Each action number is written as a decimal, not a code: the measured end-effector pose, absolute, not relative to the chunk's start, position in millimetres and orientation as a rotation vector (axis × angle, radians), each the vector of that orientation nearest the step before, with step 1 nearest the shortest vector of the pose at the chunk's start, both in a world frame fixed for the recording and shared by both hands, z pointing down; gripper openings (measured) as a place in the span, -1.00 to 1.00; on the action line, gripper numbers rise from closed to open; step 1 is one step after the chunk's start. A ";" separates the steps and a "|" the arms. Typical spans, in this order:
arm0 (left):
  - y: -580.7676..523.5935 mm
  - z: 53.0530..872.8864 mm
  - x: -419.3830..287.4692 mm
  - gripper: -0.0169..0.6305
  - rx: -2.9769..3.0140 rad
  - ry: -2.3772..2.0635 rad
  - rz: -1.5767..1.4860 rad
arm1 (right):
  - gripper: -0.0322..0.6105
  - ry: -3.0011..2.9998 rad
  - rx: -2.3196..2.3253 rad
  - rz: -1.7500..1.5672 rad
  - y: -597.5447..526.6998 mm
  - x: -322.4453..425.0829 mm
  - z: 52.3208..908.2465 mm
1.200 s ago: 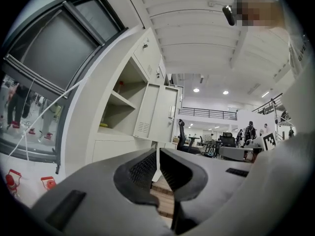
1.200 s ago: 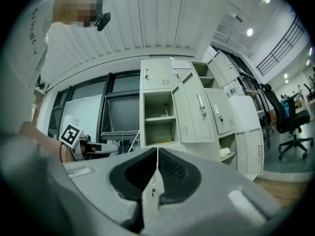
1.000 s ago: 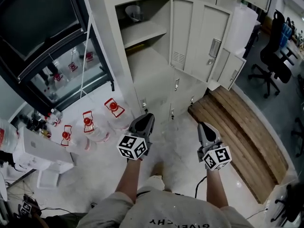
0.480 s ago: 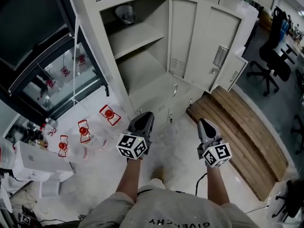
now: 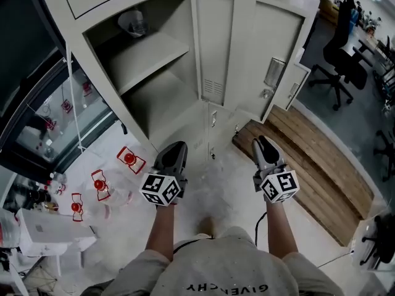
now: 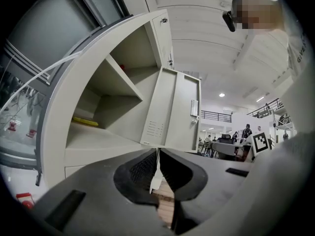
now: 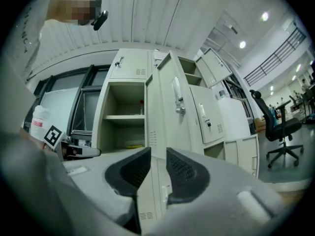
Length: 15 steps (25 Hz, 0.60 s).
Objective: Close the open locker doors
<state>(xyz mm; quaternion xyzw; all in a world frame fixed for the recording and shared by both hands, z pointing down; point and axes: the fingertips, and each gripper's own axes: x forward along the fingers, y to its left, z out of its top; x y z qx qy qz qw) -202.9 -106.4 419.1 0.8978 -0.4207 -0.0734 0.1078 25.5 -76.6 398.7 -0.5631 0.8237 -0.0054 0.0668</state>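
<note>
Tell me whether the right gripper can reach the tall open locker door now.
Probably yes: the right gripper, jaws just opening and empty, faces the tall door with only floor between.

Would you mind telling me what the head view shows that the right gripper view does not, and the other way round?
Only the head view shows the red-capped jugs standing on the floor. Only the right gripper view shows the ceiling lights, the upper-level railing and a yellow item on the lower shelf. Both show the open locker door, the shelved compartment and a black office chair.
</note>
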 end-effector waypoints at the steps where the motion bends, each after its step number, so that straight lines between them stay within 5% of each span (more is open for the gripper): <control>1: -109.3 419.0 -201.6 -0.90 2.639 -1.244 -0.213 | -0.61 2.467 -1.713 -0.012 -82.8 32.8 395.3; 9: -106.3 411.8 -196.0 -0.90 2.572 -1.369 -0.208 | -0.29 2.436 -1.711 -0.040 -133.3 80.3 369.7; 15: -95.3 410.3 -204.6 -0.90 2.498 -1.492 -0.221 | -0.25 2.515 -1.612 -0.022 -164.4 78.3 352.4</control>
